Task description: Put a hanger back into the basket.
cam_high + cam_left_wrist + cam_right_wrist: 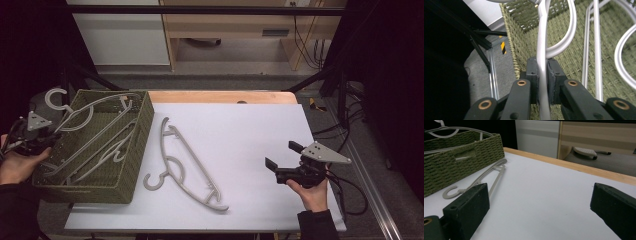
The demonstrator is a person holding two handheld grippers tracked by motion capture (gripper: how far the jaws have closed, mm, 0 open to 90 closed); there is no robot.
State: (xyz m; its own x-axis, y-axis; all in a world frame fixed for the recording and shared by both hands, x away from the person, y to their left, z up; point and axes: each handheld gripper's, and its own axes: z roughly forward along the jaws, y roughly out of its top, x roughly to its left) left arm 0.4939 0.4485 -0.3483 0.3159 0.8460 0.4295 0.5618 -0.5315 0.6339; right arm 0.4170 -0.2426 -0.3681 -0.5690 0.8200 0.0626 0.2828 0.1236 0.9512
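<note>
left gripper [50,134] squeezed tight on grey hanger [85,111], half in green basket [131,180] at left. hook pokes over far rim, could snag, tip basket. right gripper [280,156] wide open, empty, near second hanger [187,162] on table.

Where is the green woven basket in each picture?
High view: the basket sits at the table's left end, hangers inside.
Left gripper view: its woven wall rises behind the jaws.
Right gripper view: upper left.
Shared landmark: the grey hanger lying beside it on the table.
</note>
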